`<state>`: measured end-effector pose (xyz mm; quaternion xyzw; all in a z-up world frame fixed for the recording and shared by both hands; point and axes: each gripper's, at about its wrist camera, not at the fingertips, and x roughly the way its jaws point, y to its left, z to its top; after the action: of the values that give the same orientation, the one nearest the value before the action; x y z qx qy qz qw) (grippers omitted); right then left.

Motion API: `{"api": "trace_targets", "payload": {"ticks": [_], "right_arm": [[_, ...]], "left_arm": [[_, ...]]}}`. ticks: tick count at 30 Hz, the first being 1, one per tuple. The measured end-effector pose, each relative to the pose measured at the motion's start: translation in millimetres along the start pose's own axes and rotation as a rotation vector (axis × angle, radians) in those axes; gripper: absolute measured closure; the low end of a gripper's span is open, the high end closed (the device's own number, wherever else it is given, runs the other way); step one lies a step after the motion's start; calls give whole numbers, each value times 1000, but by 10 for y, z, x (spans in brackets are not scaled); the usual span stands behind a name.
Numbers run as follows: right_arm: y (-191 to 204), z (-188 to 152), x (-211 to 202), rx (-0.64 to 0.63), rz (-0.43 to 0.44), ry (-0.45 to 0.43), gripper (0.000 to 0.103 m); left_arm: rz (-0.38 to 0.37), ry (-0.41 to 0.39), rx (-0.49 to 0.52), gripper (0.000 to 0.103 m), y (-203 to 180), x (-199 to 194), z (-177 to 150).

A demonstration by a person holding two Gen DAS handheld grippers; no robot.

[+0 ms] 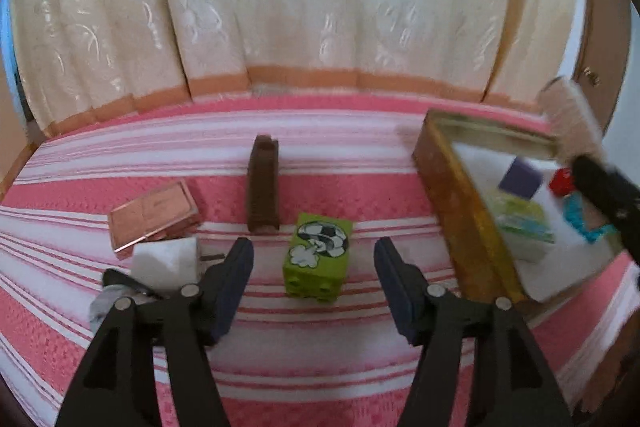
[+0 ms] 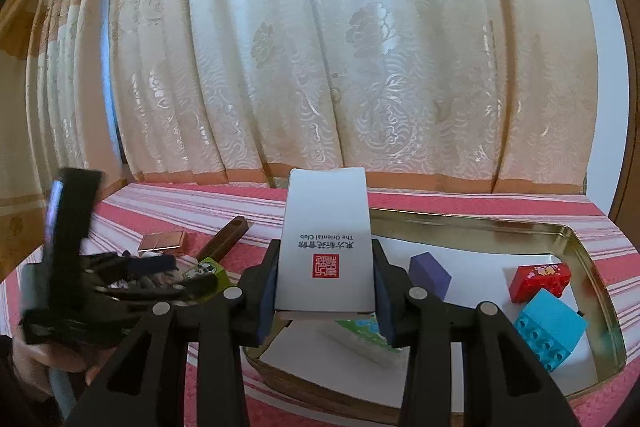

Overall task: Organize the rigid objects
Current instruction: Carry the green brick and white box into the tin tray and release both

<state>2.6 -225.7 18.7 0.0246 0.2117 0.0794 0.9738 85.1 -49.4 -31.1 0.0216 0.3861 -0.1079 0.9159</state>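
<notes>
right gripper [image 2: 324, 287] clamps white box [image 2: 326, 239] above gold tin [image 2: 592, 259]; left gripper [image 1: 314, 267] spread, empty, around green block [image 1: 319, 254]. risk: box tilts, lands on tin rim.

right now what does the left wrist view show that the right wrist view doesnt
Only the left wrist view: the white cube and the open left gripper behind the green block. Only the right wrist view: the right gripper shut on the white box. Both share the tin tray, purple block and brown piece.
</notes>
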Motion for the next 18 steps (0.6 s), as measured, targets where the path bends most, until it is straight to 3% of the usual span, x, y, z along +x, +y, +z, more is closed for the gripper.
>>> {"api": "trace_targets", "payload": {"ticks": [2,3,4,8,12,18], "right_arm": [[-28,3,10,8,-4,4,59],[-34,4,14,10,-6,6,59],[-44,5,17,13,-6,6,59],[-69,26,17,21,-13,5,59],[-88,35,-15,22,-11,-7,59],[-234,51,-98,26,-36,-41,59]], "left_arm": [[10,45,-1,50,-23,89,2],[-1,74,-4,65,-27,146,1],[-13,93,-11,73,-20,186,0],[-77,84,-68,73,85,152,-25],[-114,-54,-103,73,123,-120,-55],[-150,-185,-68,73,-93,-394,-5]]}}
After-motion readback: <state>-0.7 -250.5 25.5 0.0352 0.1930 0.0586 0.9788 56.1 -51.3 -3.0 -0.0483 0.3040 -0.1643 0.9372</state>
